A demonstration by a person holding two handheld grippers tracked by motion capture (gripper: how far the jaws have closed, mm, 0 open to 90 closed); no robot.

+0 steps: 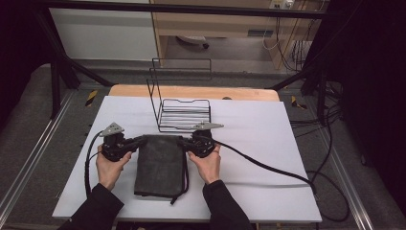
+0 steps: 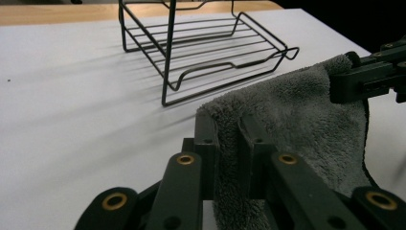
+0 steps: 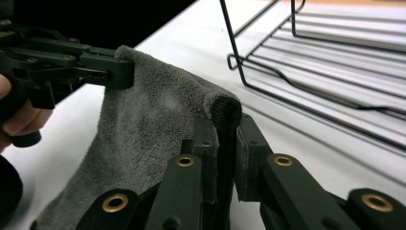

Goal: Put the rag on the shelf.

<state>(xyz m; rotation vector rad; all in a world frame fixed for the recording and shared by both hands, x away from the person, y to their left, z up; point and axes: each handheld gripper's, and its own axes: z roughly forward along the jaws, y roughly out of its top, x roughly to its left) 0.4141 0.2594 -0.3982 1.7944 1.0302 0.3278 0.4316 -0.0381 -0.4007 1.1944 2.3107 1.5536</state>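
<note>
A dark grey towel (image 1: 159,165) lies folded lengthwise on the white table, its far edge lifted off the surface. My left gripper (image 1: 140,141) is shut on the towel's far left corner, and my right gripper (image 1: 183,141) is shut on the far right corner. In the left gripper view the towel (image 2: 292,124) stretches across to the other gripper's jaws at the right. In the right gripper view the towel's dark hem (image 3: 225,112) is pinched between the jaws, with the cloth (image 3: 139,120) running left to the other gripper.
A black wire rack (image 1: 182,108) stands just beyond the towel, near the table's middle back. It also appears close ahead as the rack (image 2: 206,48) and the rack (image 3: 325,72). Black cables trail off both grippers across the white tabletop (image 1: 268,124).
</note>
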